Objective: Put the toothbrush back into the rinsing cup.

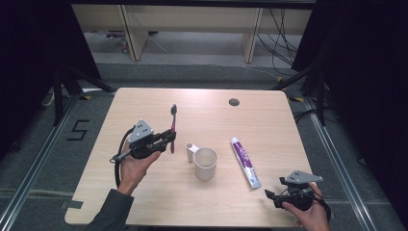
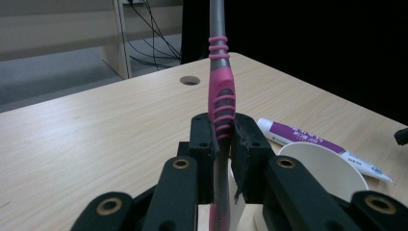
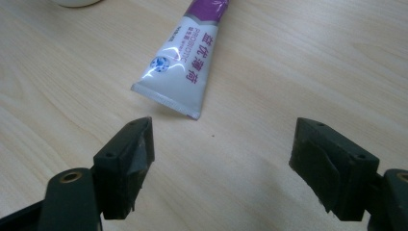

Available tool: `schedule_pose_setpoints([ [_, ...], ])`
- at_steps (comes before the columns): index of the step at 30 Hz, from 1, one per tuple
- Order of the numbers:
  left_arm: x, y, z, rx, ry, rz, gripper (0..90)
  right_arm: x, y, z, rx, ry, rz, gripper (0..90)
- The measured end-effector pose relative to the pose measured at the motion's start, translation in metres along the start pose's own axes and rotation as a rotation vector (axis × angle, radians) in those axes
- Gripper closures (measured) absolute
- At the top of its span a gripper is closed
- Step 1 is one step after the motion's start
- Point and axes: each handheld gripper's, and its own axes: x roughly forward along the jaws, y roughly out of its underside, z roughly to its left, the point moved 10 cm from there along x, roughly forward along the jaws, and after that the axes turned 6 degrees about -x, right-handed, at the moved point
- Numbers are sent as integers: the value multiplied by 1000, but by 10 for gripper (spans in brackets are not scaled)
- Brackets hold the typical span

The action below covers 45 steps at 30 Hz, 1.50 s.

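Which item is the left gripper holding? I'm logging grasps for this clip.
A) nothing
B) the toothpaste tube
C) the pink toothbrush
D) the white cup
C: in the left gripper view the left gripper has its jaws shut on the handle of the pink toothbrush, while the toothpaste tube and the white cup sit on the table.

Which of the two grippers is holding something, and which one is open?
The left gripper holds the pink toothbrush upright between its fingers. The right gripper is open, holding nothing, just short of the toothpaste tube.
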Motion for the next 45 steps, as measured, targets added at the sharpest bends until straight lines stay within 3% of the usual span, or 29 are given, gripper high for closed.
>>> schedule_pose_setpoints([
  [3, 3, -2, -3, 9, 4, -2, 793, -1, 0, -4, -15, 29, -2, 238],
  [4, 4, -4, -5, 12, 3, -14, 793, 0, -1, -6, -42, 40, -16, 238],
  [6, 4, -6, -6, 9, 7, -20, 794, 0, 0, -1, -7, 3, -2, 238],
  [8, 5, -9, -8, 10, 7, -32, 794, -1, 0, -4, -16, 30, -2, 238],
  [9, 6, -10, -9, 13, 12, -33, 793, 1, 0, -2, -19, 5, -5, 238],
  [10, 7, -12, -10, 18, 12, -39, 794, -1, 0, -4, -23, 33, -7, 238],
  [11, 7, -12, -10, 18, 12, -39, 794, 0, 0, 0, -4, 0, -3, 238],
  [13, 9, -14, -12, 17, 13, -45, 794, -1, -1, -5, -26, 46, -5, 238],
  [14, 11, -15, -13, 16, 17, -52, 794, -2, -1, -5, -28, 44, -4, 238],
  [15, 13, -17, -14, 14, 19, -60, 794, 0, -1, -2, -17, 12, -11, 238],
  [16, 13, -17, -14, 14, 19, -60, 794, -1, -1, -5, -26, 44, -5, 238],
  [20, 18, -19, -18, 14, 29, -69, 794, 0, -1, -7, -43, 57, -21, 238],
  [23, 22, -21, -19, 20, 29, -78, 794, -1, -2, -5, -22, 50, -18, 238],
  [26, 27, -21, -21, 23, 31, -81, 794, 0, -2, -7, -43, 56, -25, 238],
  [27, 28, -21, -21, 21, 32, -84, 793, -1, -1, -5, -21, 48, -17, 238],
  [30, 32, -20, -22, 24, 32, -83, 794, 1, -2, -6, -40, 44, -28, 238],
  [36, 37, -16, -21, 22, 28, -82, 794, 0, -1, -3, -11, 34, -13, 238],
  [39, 40, -12, -19, 20, 26, -73, 793, 0, -1, -4, -30, 37, -17, 238],
  [41, 40, -12, -19, 18, 22, -72, 794, 0, -1, -3, -10, 33, -13, 238],
  [45, 42, -10, -18, 20, 25, -70, 793, -1, -1, -4, -16, 44, -15, 238],
])
